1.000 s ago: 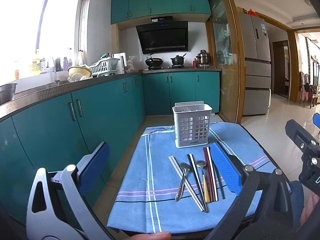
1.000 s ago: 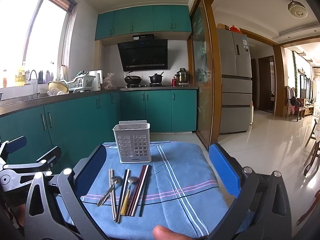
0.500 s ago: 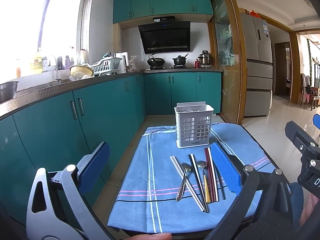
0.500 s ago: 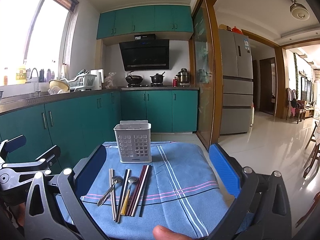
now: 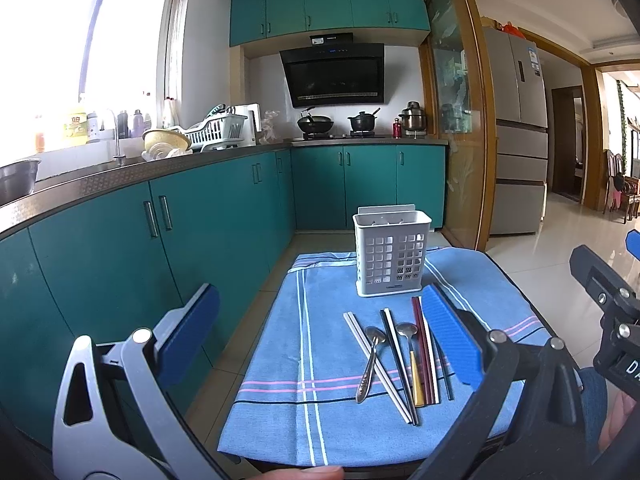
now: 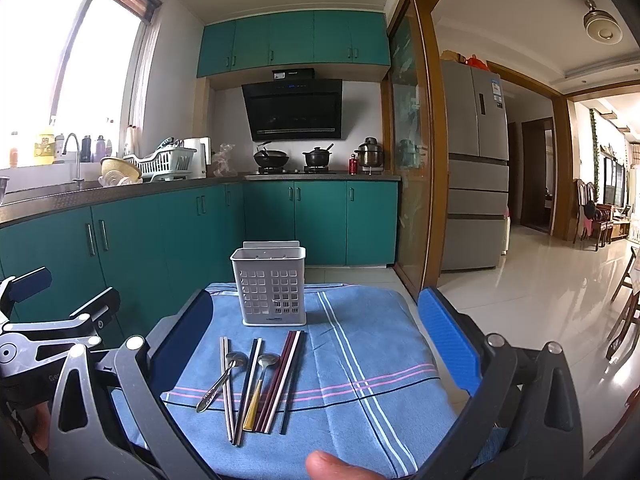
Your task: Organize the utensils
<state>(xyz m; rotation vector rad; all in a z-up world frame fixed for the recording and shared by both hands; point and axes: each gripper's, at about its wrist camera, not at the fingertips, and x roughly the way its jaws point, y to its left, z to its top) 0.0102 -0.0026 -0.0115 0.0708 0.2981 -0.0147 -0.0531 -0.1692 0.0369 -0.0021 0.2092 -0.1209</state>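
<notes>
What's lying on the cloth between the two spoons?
A pair of chopsticks, one dark and one pale, lies between the silver spoon and the gold-handled spoon; the right wrist view shows it clearest.

A small table carries everything, covered by a blue striped cloth [image 6: 360, 360] that hangs over its edges. A white perforated utensil holder [image 6: 272, 288] stands upright on the far part of the cloth. Just in front of the holder, side by side and pointing toward it, lie white chopsticks [image 6: 226, 384], a silver spoon [image 6: 220, 380], black chopsticks [image 6: 247, 388], a gold-handled spoon [image 6: 258, 392], dark red chopsticks [image 6: 280, 380] and, outermost, one thin dark stick [image 6: 294, 384].
</notes>
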